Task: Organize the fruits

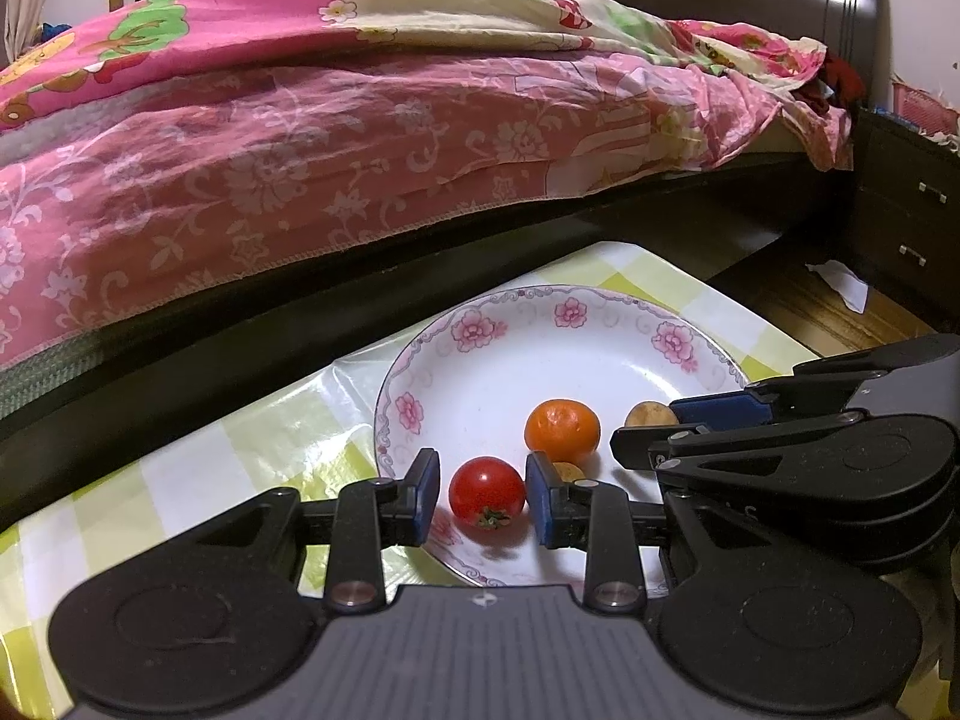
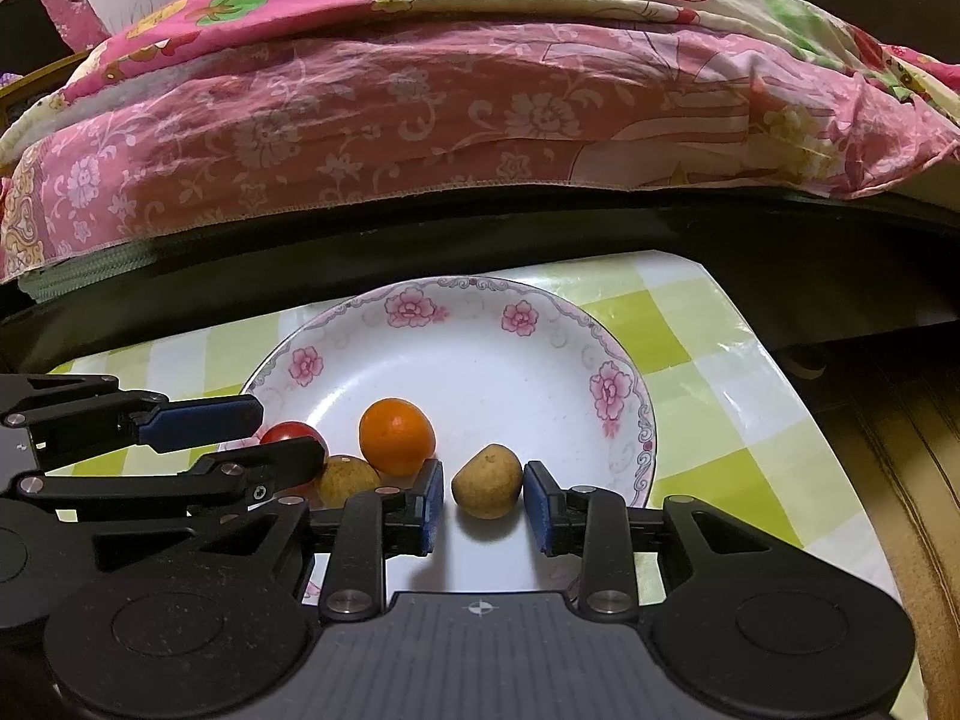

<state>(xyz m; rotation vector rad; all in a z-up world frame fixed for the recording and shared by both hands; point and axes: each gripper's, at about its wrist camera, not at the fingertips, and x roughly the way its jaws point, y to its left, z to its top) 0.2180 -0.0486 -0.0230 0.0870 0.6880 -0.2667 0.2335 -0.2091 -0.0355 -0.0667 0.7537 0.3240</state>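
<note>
The left gripper [image 1: 480,495] is straddling the red tomato [image 1: 486,492] at the lower centre of its view, with a visible gap at the left pad, so the jaws are standing slightly apart and not clamping. The right gripper [image 2: 483,498] is likewise bracketing one brown round fruit [image 2: 486,481], narrow gaps showing on both sides; nothing is being held. All four pieces are sitting on the flowered plate [image 2: 456,324]: the tomato, the orange [image 2: 396,435], the bracketed brown fruit and a second brown fruit [image 2: 347,480] beside the orange. The plate is resting on the checked tablecloth [image 2: 708,372]. Judging by this, placement is appearing essentially complete, with only withdrawal remaining.
</note>
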